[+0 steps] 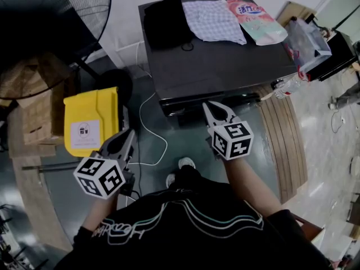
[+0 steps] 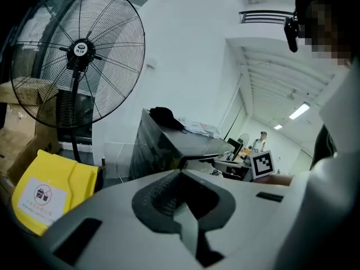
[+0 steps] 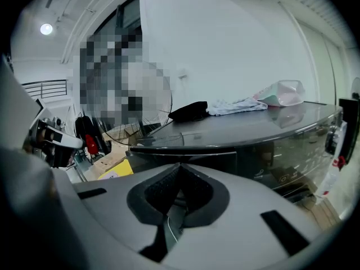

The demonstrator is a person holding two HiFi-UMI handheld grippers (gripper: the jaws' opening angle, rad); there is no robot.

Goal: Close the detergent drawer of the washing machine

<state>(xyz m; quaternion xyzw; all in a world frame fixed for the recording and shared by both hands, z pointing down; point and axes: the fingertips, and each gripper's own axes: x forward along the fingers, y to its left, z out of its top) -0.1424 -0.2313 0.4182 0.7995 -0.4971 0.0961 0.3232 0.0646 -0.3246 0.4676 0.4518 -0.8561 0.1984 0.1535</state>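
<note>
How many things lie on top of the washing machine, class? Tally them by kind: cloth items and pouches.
Cloth items: 2 (black garment, checked cloth)
Pouches: 1 (pink pouch)
Total: 3

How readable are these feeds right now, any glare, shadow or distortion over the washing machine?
Head view: fisheye bends the edges; the washing machine is dark, its front in shadow with low contrast. Left gripper view: black vignetted corners, bright wall, machine small but sharp. Right gripper view: the glossy top mirrors the pink pouch, and the machine's edge bows strongly.
</note>
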